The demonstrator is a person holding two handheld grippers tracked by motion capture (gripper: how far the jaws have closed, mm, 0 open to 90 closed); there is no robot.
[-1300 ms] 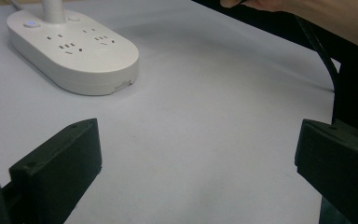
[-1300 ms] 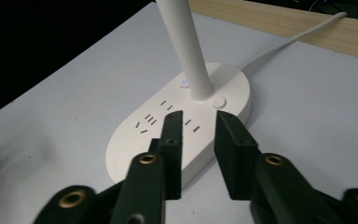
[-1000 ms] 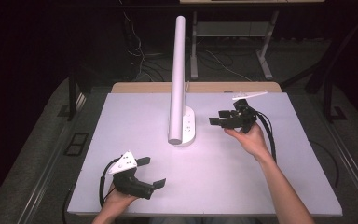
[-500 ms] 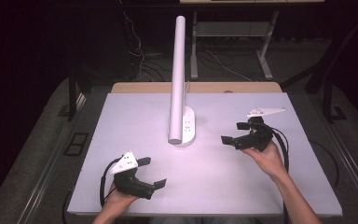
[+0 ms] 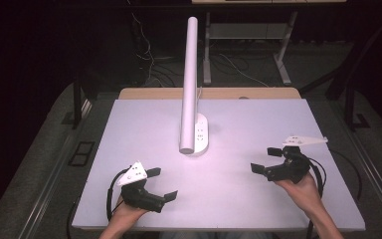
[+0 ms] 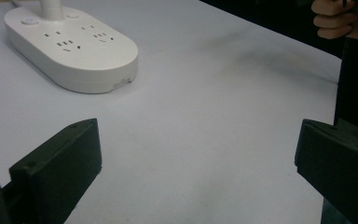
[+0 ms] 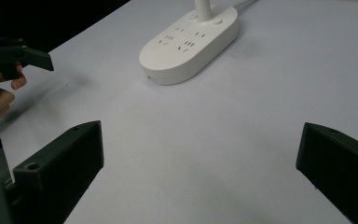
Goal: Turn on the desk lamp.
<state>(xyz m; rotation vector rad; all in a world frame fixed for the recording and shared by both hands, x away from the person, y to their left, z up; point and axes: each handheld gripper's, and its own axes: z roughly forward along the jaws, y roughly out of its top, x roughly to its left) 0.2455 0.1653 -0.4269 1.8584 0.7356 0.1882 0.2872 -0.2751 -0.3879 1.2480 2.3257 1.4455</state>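
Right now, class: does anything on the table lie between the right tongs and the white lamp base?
Nothing visible does. Bare table lies between the open right tongs and the lamp base.

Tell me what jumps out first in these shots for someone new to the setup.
First, the tall white lamp, rising from an oval base with sockets at the middle of the pale table. Next, the two black tools near the front edge: the left tool and the right tool, each in a hand, jaws wide apart and nothing between them. Both point toward the lamp base.
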